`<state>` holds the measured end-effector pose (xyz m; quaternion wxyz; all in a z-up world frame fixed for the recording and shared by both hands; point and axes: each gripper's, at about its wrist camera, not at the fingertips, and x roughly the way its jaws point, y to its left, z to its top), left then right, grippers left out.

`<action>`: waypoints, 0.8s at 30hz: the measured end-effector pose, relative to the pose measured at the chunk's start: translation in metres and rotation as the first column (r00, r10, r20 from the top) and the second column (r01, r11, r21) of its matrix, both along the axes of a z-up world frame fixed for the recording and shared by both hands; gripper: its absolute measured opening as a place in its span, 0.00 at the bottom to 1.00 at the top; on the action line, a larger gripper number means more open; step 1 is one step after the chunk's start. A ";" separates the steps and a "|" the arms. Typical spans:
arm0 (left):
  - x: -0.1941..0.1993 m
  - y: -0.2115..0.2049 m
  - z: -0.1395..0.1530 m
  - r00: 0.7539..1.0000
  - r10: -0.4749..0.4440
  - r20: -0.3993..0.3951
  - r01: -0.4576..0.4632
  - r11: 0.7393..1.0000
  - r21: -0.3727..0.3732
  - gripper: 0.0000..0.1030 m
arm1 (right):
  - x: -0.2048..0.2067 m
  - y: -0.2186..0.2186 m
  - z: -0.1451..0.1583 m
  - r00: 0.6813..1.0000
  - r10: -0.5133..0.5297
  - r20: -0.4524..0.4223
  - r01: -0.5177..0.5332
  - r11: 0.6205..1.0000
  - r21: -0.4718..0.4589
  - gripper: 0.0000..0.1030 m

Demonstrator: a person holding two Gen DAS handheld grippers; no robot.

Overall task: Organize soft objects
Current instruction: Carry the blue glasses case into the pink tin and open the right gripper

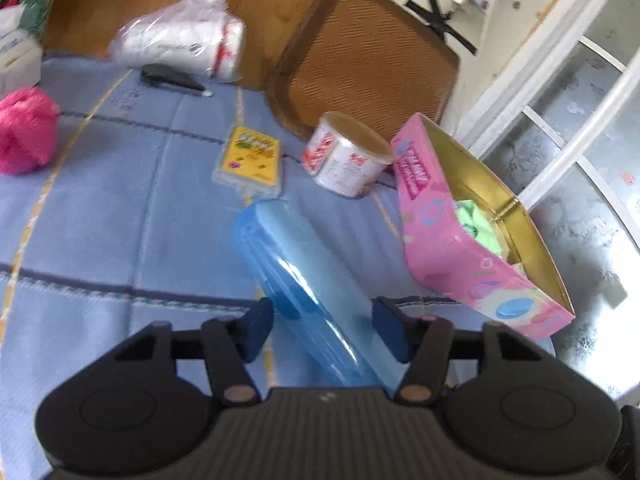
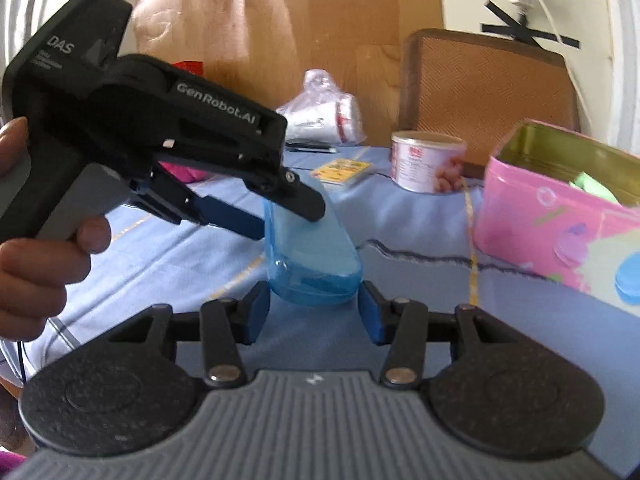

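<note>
- A clear blue plastic case [image 1: 304,280] is held off the blue cloth [image 1: 120,208] that covers the worktop, with both grippers at it.
- The right gripper [image 2: 314,312] has its fingers [image 2: 370,316] on either side of the case's rounded near end; they look pressed against it, gripping it.
- The left gripper [image 1: 322,330] straddles the case partway along. Its fingers [image 1: 256,328] stand half open, and a sliver of space shows on the right side, so they do not seem to clamp it.
- In the right wrist view the left gripper's black body reads "GenRobot.AI" and "DAS", and a hand [image 2: 36,256] holds its grey handle.
- An open pink tin [image 1: 452,240] with a gold inside sits to the right, with something soft and green [image 1: 478,226] in it. White lettering on its side is too blurred to read.
- A round tin [image 1: 346,156] with red and white print lies behind the case; its label is not legible.
- A small yellow packet [image 1: 250,158] lies on the cloth, print unreadable.
- A pink fluffy ball [image 1: 26,130] sits at the left edge of the cloth.
- A clear bag of white rolls [image 1: 184,38] lies at the back.
</note>
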<state>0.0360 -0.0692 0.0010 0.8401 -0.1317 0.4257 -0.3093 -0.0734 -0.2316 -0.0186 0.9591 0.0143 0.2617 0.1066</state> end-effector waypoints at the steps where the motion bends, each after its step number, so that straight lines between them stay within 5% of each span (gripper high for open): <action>1: -0.003 -0.005 0.004 1.000 -0.010 0.018 0.010 1.000 -0.001 0.51 | -0.001 -0.004 0.000 1.000 -0.010 0.004 0.010 1.000 0.015 0.49; 7: 0.002 -0.053 0.052 0.983 -0.114 0.141 0.118 0.993 -0.020 0.49 | -0.010 -0.028 0.025 0.981 -0.112 0.159 0.111 0.994 0.013 0.49; 12: 0.006 -0.131 0.068 0.941 -0.249 0.229 0.252 0.968 0.016 0.49 | -0.011 -0.071 0.041 0.936 -0.272 0.223 0.273 0.962 0.026 0.49; 15: 0.008 -0.177 0.067 0.913 -0.336 0.233 0.341 0.940 0.018 0.44 | -0.009 -0.100 0.044 0.898 -0.374 0.232 0.376 0.926 0.037 0.46; 19: 0.001 -0.217 0.060 0.894 -0.347 0.284 0.333 0.938 0.098 0.46 | 0.011 -0.129 0.039 0.841 -0.494 0.220 0.506 0.863 0.003 0.45; 22: -0.003 -0.206 0.057 0.893 -0.351 0.281 0.341 0.936 0.085 0.48 | 0.012 -0.137 0.030 0.771 -0.579 0.265 0.615 0.785 -0.072 0.46; 24: -0.005 -0.181 0.057 0.896 -0.330 0.297 0.321 0.944 0.080 0.49 | 0.008 -0.147 0.028 0.751 -0.606 0.264 0.634 0.773 -0.032 0.46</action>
